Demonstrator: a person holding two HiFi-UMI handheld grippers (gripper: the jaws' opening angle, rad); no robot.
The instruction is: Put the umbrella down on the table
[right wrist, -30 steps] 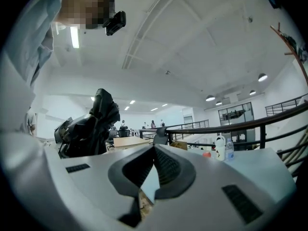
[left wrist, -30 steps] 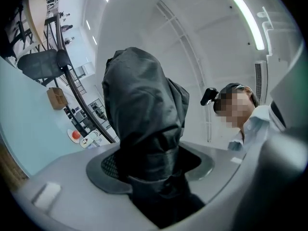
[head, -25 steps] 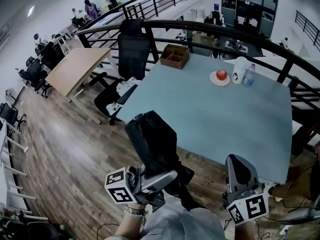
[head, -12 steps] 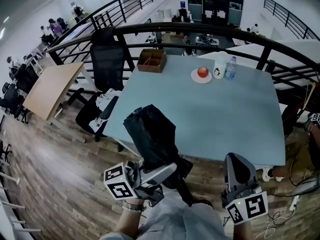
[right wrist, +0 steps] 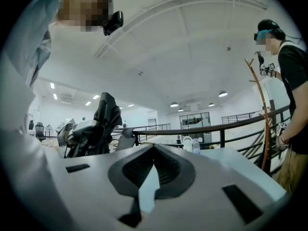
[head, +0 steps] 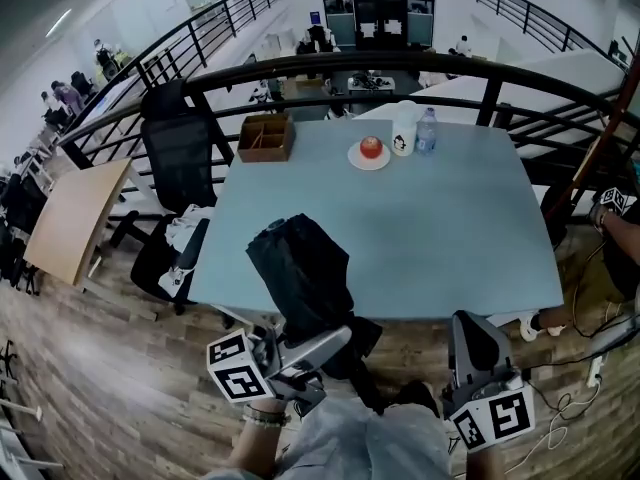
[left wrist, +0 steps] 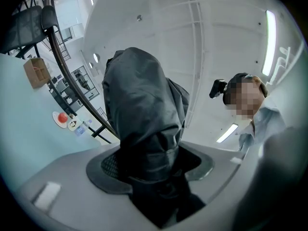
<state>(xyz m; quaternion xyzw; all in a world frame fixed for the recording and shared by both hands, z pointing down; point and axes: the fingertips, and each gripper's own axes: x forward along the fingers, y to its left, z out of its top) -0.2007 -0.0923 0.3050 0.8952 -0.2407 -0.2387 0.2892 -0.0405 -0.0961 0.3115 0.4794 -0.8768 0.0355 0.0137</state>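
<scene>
The left gripper point(head: 318, 345) clamps the folded black fabric umbrella point(head: 300, 273) above the pale blue counter point(head: 450, 228), near edge, ready for lowering; the right gripper point(head: 478, 346) is closed, empty.

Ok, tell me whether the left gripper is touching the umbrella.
Touching. The left gripper view shows the left gripper with its fingers pressed against the black umbrella, whose fabric is pinched between them.

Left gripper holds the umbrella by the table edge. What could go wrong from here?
The umbrella is held at the table's near edge; released there, it may tip off onto the floor. The left gripper grips it low, with most of the bulk above the fingers, so it could swing or slip while lowered.
</scene>
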